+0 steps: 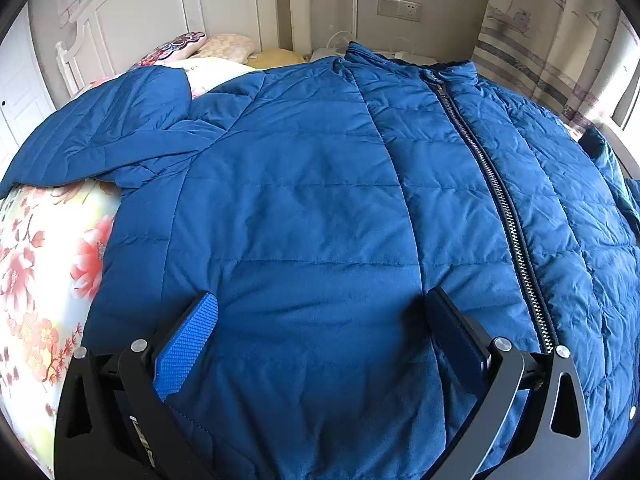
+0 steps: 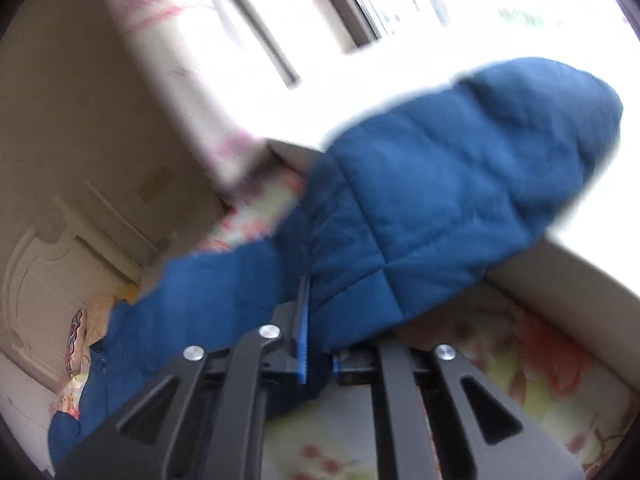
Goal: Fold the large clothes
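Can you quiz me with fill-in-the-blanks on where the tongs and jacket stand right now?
1. The left tongs hover over the jacket with jaws ____.
2. The right tongs are shut on the jacket's ____.
3. The jacket's zipper is ____.
4. The jacket lies on a bedsheet printed with ____.

Missing words: open; sleeve; closed; flowers
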